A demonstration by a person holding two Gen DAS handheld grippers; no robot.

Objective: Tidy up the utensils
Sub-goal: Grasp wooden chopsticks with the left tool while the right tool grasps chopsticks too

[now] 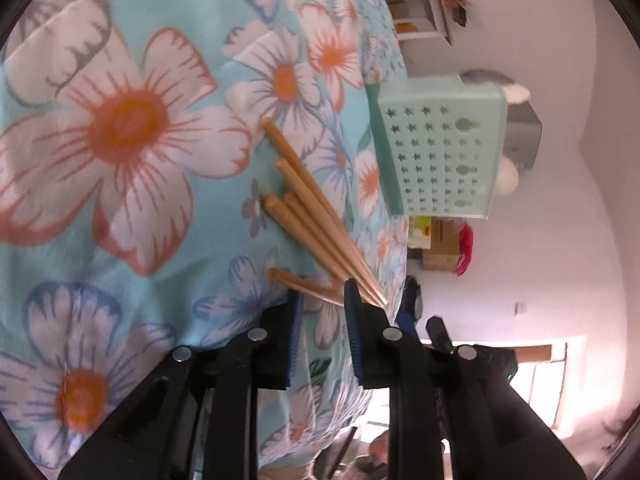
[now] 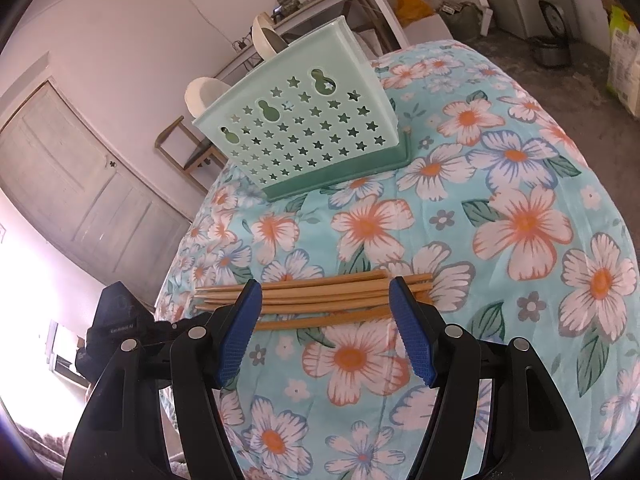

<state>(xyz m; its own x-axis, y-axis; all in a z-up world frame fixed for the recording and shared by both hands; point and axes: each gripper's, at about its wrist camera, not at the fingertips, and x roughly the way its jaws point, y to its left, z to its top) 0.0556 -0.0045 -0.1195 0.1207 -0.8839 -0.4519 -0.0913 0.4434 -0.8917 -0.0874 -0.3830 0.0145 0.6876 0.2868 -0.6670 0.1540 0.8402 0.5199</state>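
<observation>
Bundle of tan wooden chopsticks lying on the floral-clothed tabletop, near the perforated mint-green plastic utensil holder. Right gripper hovering released; left gripper (jaws parted) reaching its tips.

The right tool stood with its blue-padded fingers spread wide, hovering just before a bundle of wooden chopsticks that lay crosswise on the desk's floral tablecloth. Behind the bundle, well apart, a pale green utensil holder pierced with star-shaped holes stood on its darker green base. A white door occupied the wall at left.
</observation>
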